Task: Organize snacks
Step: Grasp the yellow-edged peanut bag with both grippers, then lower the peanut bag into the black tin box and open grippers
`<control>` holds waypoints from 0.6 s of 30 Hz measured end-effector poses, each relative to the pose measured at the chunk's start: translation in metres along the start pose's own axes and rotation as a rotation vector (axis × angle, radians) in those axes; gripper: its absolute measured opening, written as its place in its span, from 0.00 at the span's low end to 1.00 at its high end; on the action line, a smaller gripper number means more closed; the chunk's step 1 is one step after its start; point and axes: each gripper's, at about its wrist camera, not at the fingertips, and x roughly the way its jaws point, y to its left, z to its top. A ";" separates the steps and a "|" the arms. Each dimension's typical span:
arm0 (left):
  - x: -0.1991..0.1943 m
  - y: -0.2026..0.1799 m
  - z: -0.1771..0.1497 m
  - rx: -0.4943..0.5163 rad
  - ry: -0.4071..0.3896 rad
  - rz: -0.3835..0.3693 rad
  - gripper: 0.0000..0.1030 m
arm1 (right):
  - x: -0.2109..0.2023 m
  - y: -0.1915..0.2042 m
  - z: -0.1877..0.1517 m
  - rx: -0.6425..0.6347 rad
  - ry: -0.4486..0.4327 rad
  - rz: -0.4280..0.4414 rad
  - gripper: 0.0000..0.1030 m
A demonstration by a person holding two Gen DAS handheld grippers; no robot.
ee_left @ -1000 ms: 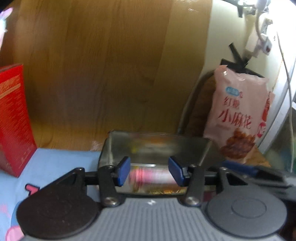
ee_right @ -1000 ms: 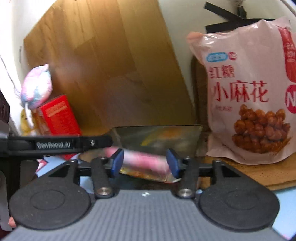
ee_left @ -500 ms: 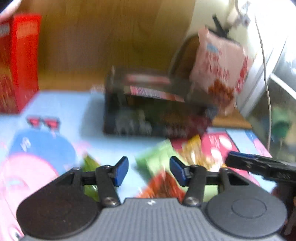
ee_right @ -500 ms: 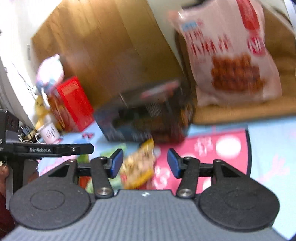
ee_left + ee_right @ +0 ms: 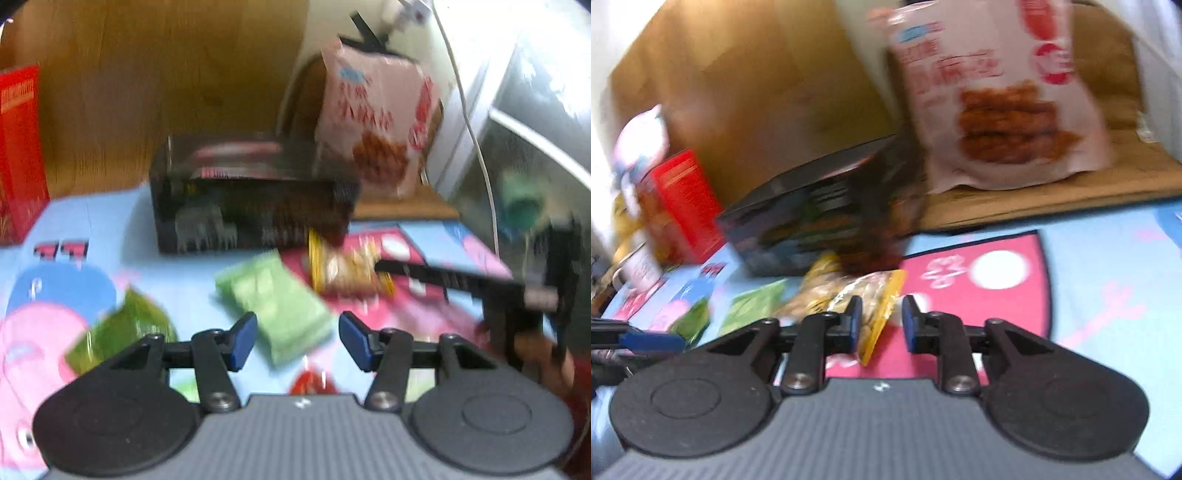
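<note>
While open, left tool (image 5: 297,341) frames green packet (image 5: 280,302).

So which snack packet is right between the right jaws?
The yellow packet; its corner pokes between the right gripper's jaws, while the green packets lie further left.

A cartoon-printed cloth in light blue and pink (image 5: 155,273) covers the desk, and at its far edge a dark box (image 5: 251,206) stands on it, with a red carton (image 5: 20,155) upright to the left and a large pale pink snack bag (image 5: 373,125) leaning upright on a brown board (image 5: 1052,192) to the right. Nearer on the cloth lie loose packets: a light green packet (image 5: 280,299) in the middle, a darker green packet (image 5: 122,332) to its left, a yellow packet (image 5: 347,269) just in front of the box, and a blurred red packet (image 5: 310,382) at the near edge.
</note>
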 end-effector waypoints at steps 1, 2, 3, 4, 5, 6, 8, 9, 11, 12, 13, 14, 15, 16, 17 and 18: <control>0.005 -0.001 0.010 -0.003 -0.008 0.000 0.49 | -0.001 -0.004 0.000 0.019 -0.009 0.006 0.28; 0.012 -0.002 0.018 -0.002 -0.013 0.002 0.49 | -0.002 -0.006 0.000 0.033 -0.013 0.011 0.30; 0.020 -0.003 0.025 -0.004 -0.010 0.000 0.49 | -0.003 -0.008 0.000 0.039 -0.010 0.017 0.32; 0.029 -0.007 0.032 -0.008 -0.001 -0.008 0.49 | -0.003 -0.009 -0.001 0.037 -0.006 0.031 0.34; 0.042 -0.010 0.039 -0.015 0.019 -0.027 0.49 | -0.003 -0.007 -0.001 0.029 -0.003 0.041 0.35; 0.052 -0.012 0.042 -0.020 0.038 -0.041 0.49 | -0.003 -0.006 -0.002 0.018 0.000 0.050 0.36; 0.074 -0.016 0.045 -0.022 0.077 -0.042 0.49 | -0.003 -0.001 -0.004 -0.012 0.009 0.062 0.42; 0.084 -0.016 0.045 -0.019 0.095 -0.039 0.49 | -0.002 0.001 -0.003 -0.027 0.019 0.066 0.43; 0.105 -0.016 0.043 -0.015 0.137 -0.034 0.50 | 0.007 0.006 -0.003 -0.056 0.053 0.066 0.46; 0.111 -0.015 0.040 -0.027 0.140 -0.044 0.50 | 0.008 0.008 -0.003 -0.069 0.060 0.061 0.46; 0.112 -0.013 0.037 -0.048 0.132 -0.061 0.48 | 0.008 0.009 -0.004 -0.080 0.061 0.058 0.45; 0.111 -0.012 0.036 -0.056 0.126 -0.073 0.43 | 0.009 0.010 -0.005 -0.089 0.068 0.064 0.43; 0.109 -0.011 0.033 -0.068 0.126 -0.093 0.39 | 0.009 0.011 -0.005 -0.099 0.077 0.081 0.38; 0.106 -0.010 0.030 -0.082 0.120 -0.097 0.38 | 0.008 0.015 -0.007 -0.124 0.073 0.081 0.31; 0.103 -0.010 0.028 -0.092 0.115 -0.101 0.36 | 0.007 0.018 -0.009 -0.152 0.066 0.079 0.29; 0.099 -0.010 0.026 -0.100 0.109 -0.103 0.34 | 0.005 0.023 -0.011 -0.182 0.058 0.079 0.28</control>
